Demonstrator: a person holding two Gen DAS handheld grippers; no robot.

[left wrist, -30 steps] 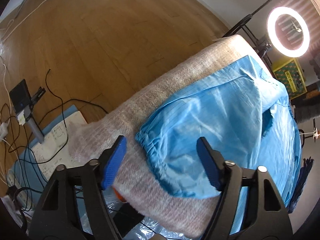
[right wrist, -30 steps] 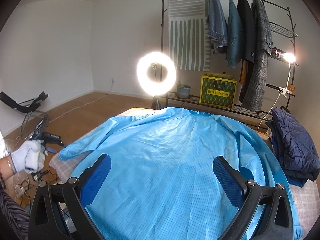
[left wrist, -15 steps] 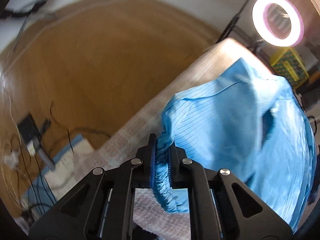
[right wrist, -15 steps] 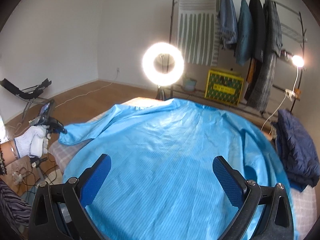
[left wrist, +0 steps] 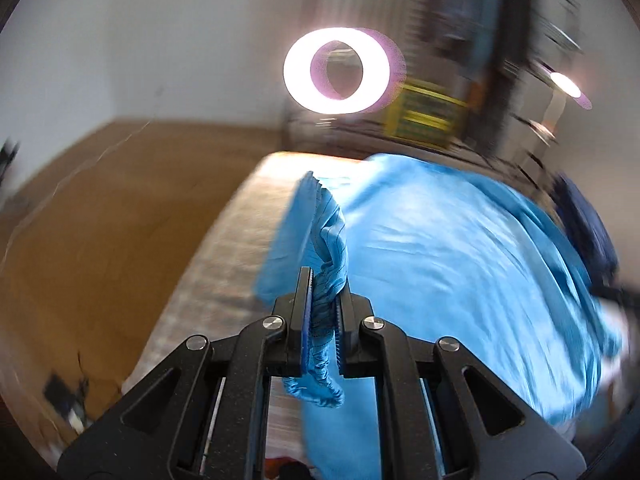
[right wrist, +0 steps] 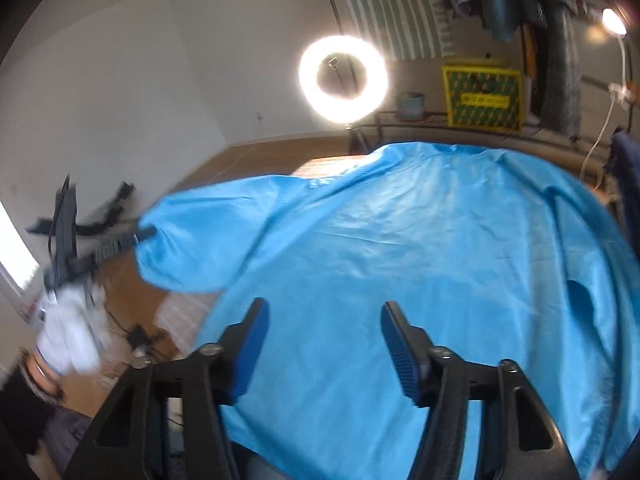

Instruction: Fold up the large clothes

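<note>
Light-blue garment (right wrist: 420,272) spread flat on the bed; one cuffed sleeve (left wrist: 320,240) lifted.

The garment (right wrist: 420,264) lies spread over the table (left wrist: 224,264), covering most of its top; a bare strip remains along the table's left edge. The sleeve (right wrist: 192,240) extends past that left edge, its cuff between the left gripper's (left wrist: 322,300) pads. The right gripper (right wrist: 324,320) is above the garment near the front edge. Behind the far edge stands the ring light (right wrist: 343,79); the crate (right wrist: 482,96) sits to its right.
</note>
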